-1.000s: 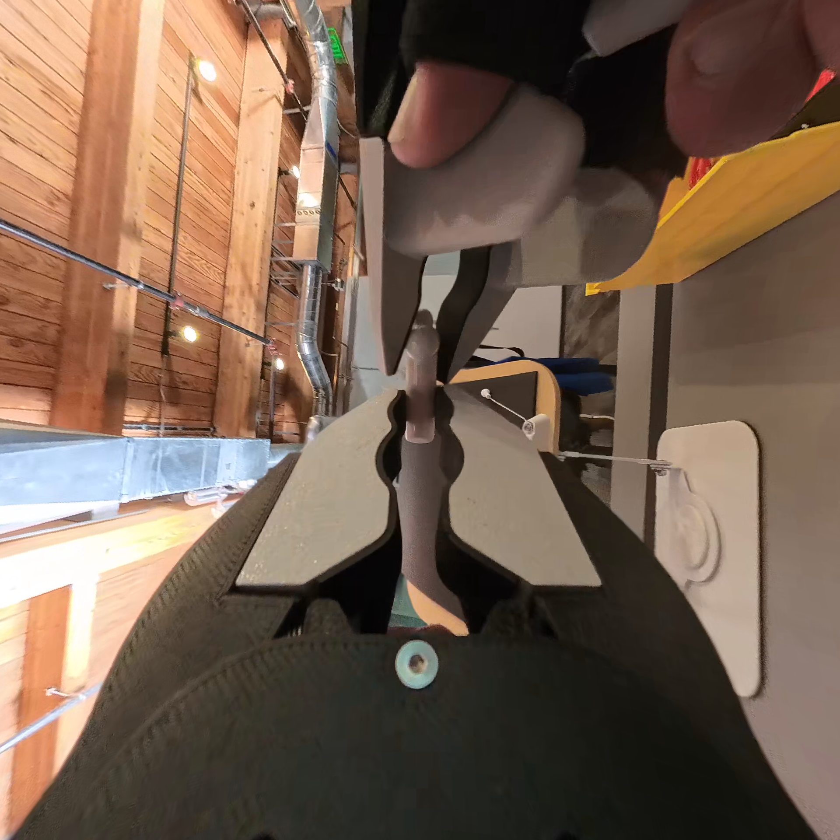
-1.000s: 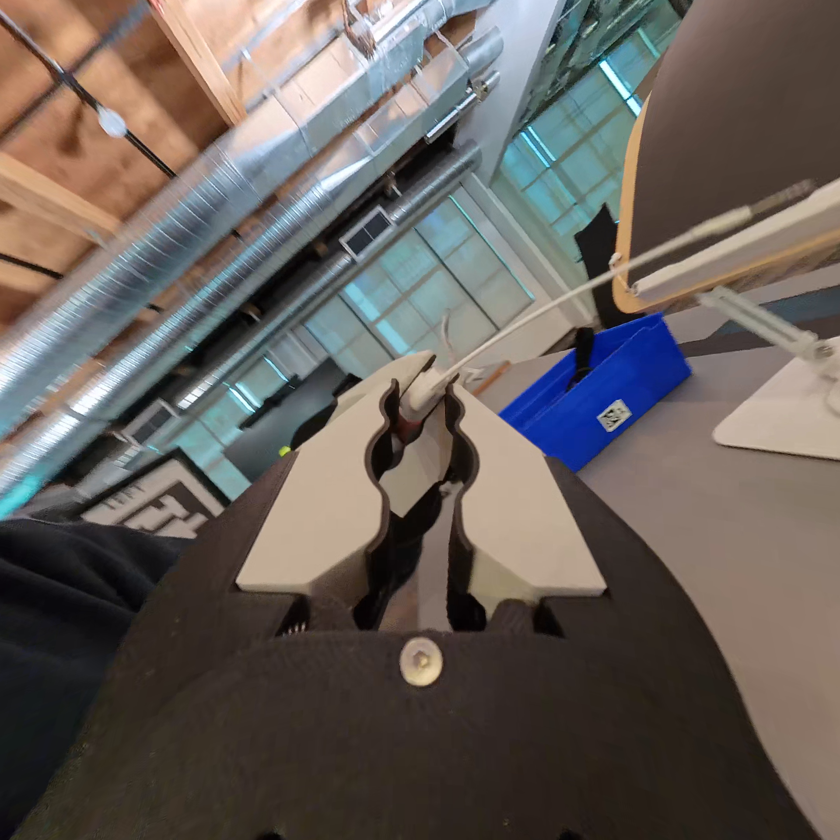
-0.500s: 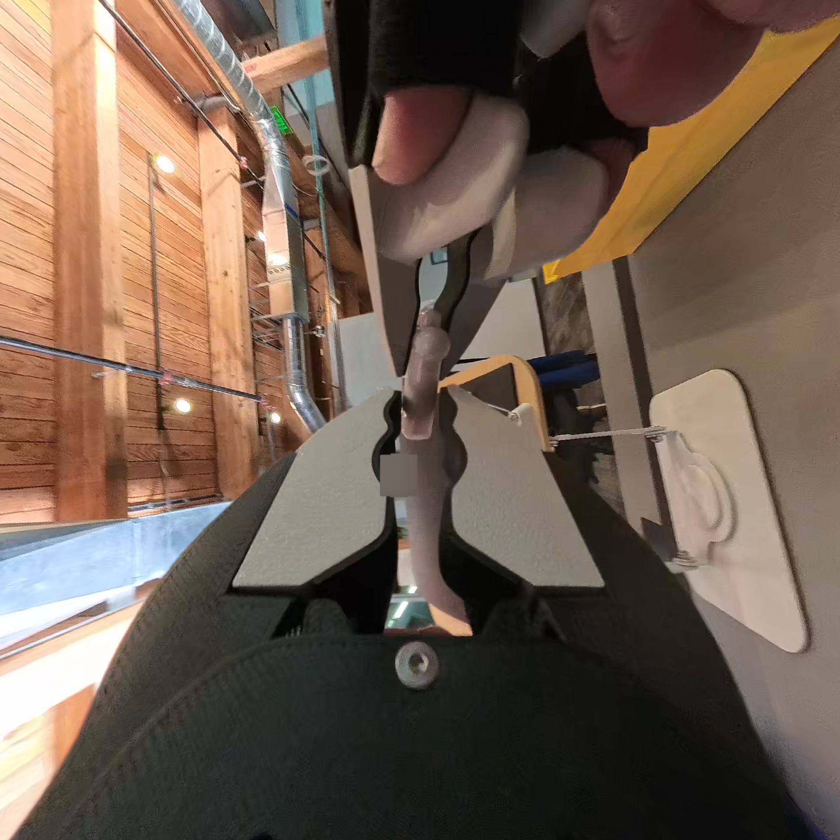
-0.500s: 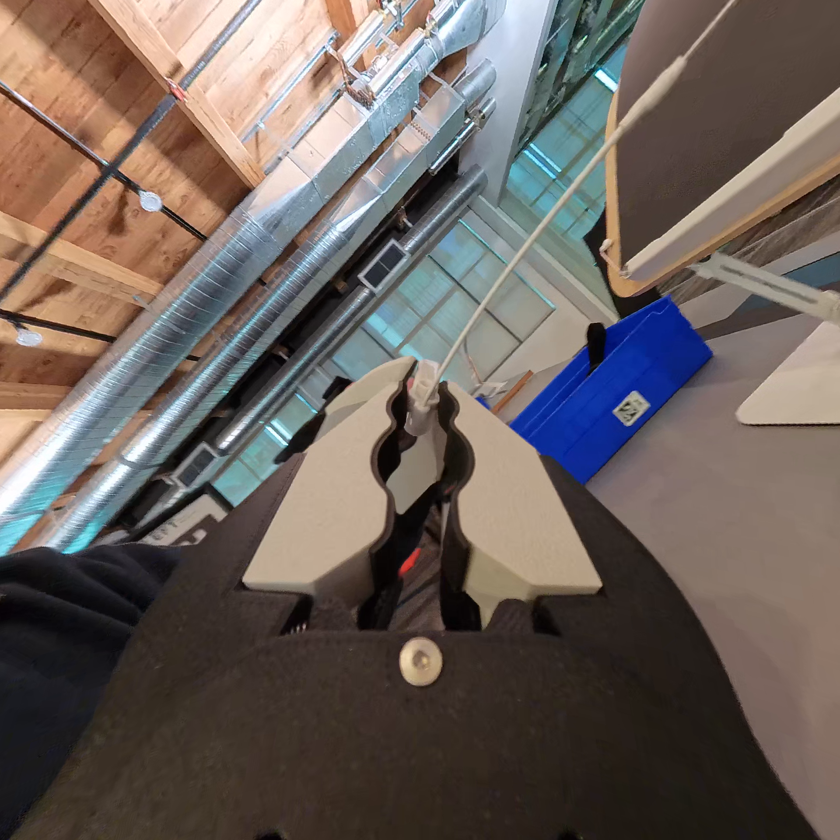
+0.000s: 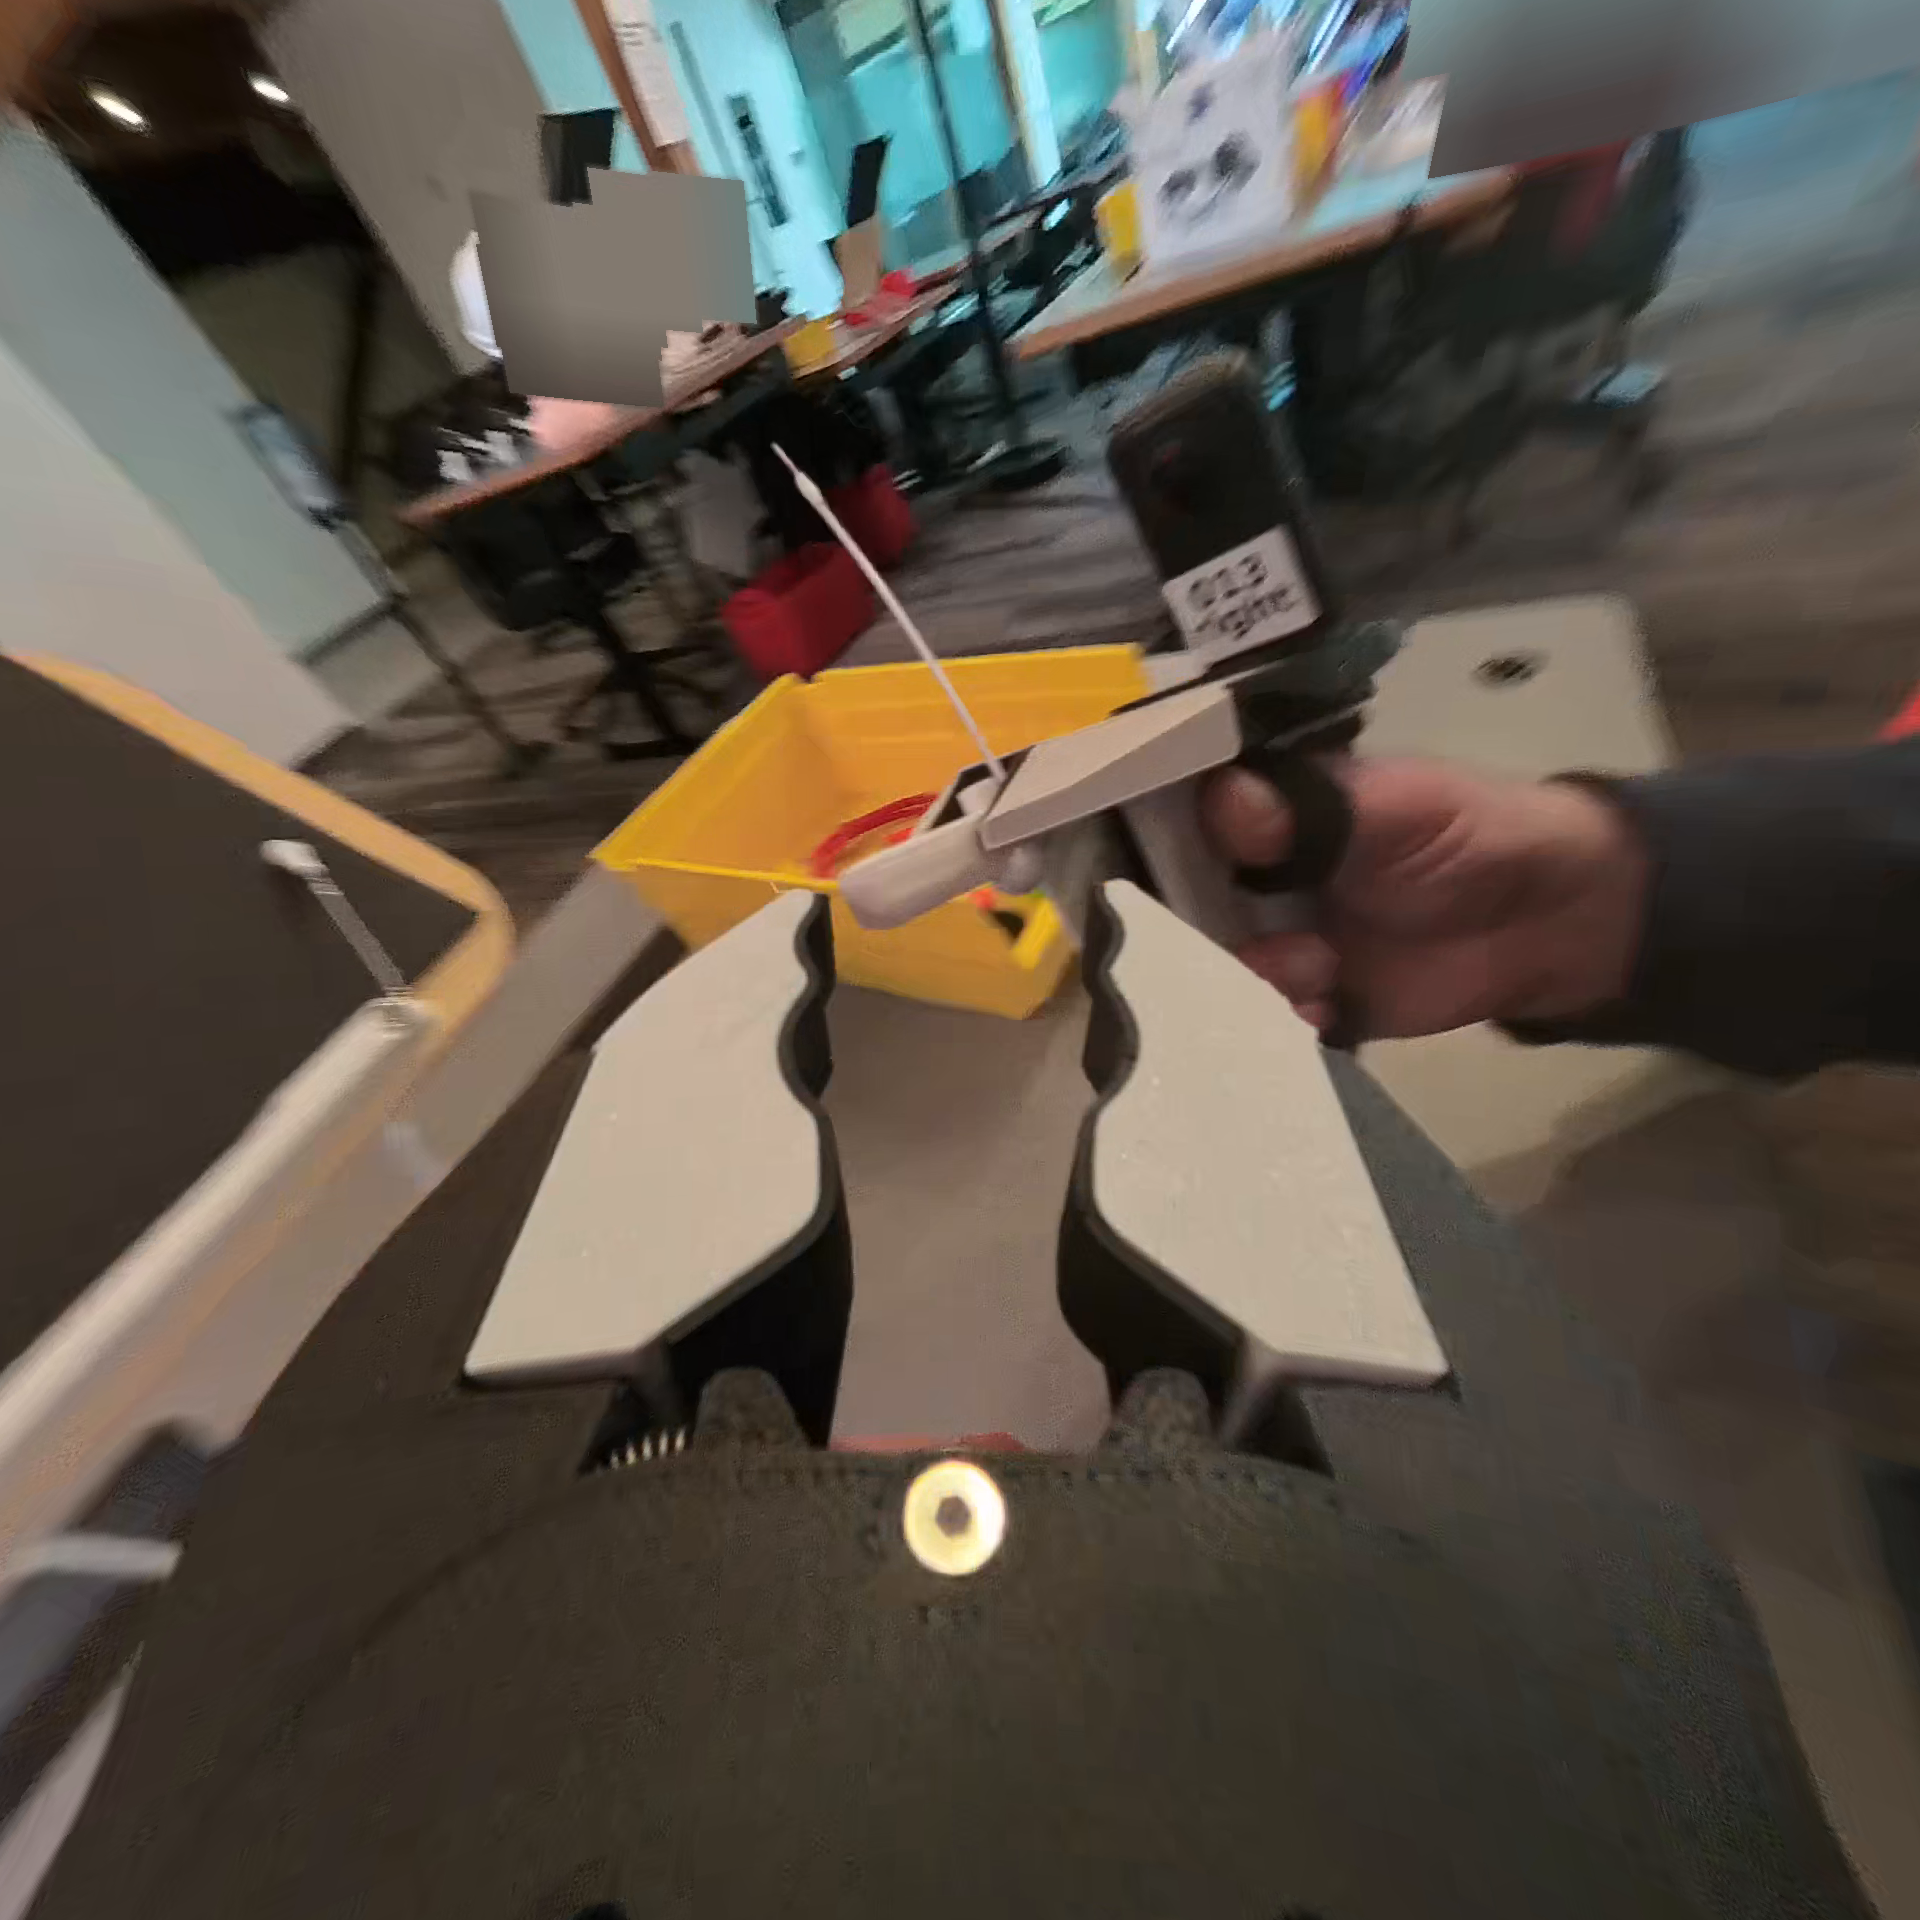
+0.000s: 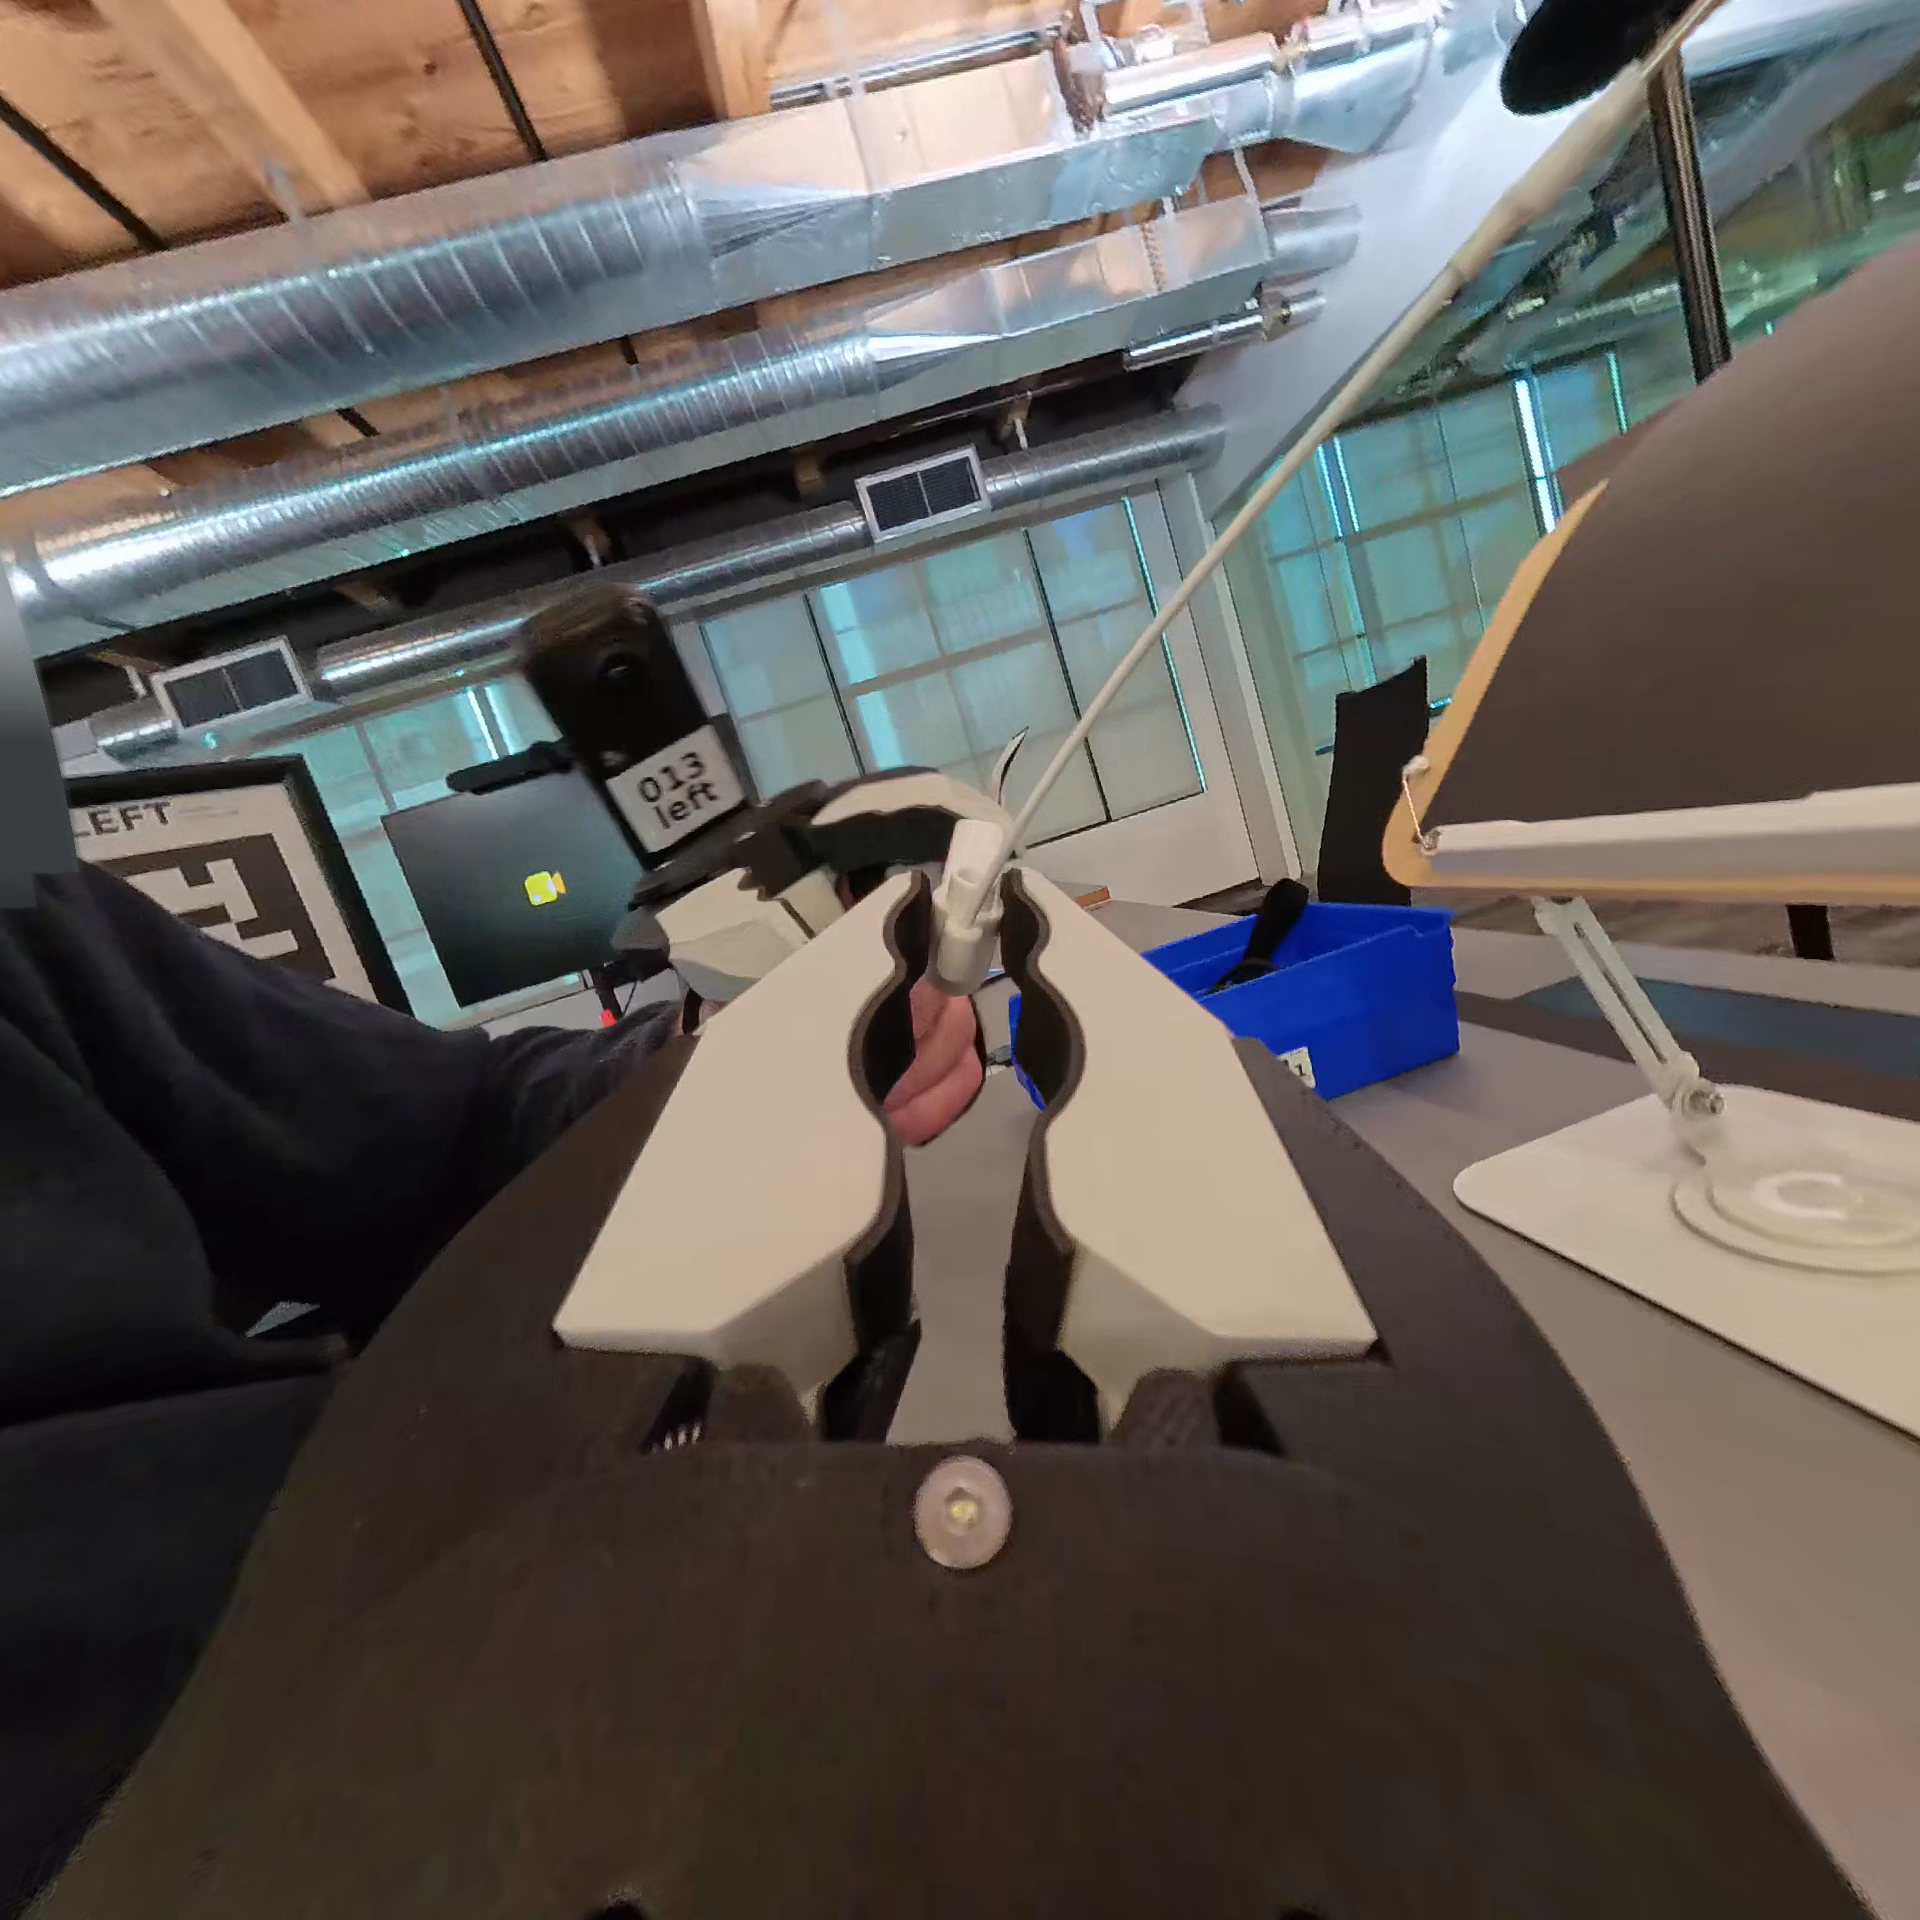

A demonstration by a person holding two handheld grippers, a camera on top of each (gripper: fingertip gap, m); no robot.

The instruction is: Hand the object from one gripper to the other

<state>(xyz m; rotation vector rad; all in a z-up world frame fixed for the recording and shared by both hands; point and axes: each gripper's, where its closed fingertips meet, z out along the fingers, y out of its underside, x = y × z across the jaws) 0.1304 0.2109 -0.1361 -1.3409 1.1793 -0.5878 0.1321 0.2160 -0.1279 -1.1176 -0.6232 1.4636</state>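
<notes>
Two views now show a finished handover: half a second ago the left gripper (image 5: 951,935) was closed on the white cable (image 6: 1122,665) alongside the right one, and now its jaws stand wide apart with nothing between them. It has pulled back and turned level, so its view has swung from wooden wall to the room. The right gripper (image 6: 961,914) keeps its narrow pinch on the cable's white connector plug (image 6: 964,920), right at the fingertips, as before; the cord arcs up and to the right from there.

In the left wrist view the right gripper (image 5: 914,878) sits just past the open fingertips, close but apart, held by a hand (image 5: 1434,894) in a dark sleeve. Beyond it a yellow bin (image 5: 727,821) rests at the far edge of the grey table (image 5: 935,1091), with bare table between the fingers. A dark, wood-edged board (image 5: 208,914) crowds the left side.

In the right wrist view a blue bin (image 6: 1351,987) and a white stand base (image 6: 1621,1226) lie to the right, both well clear of the fingers.

Motion blur smears the left view's background, and the bin's red contents cannot be made out. The cable's far end runs out of frame
</notes>
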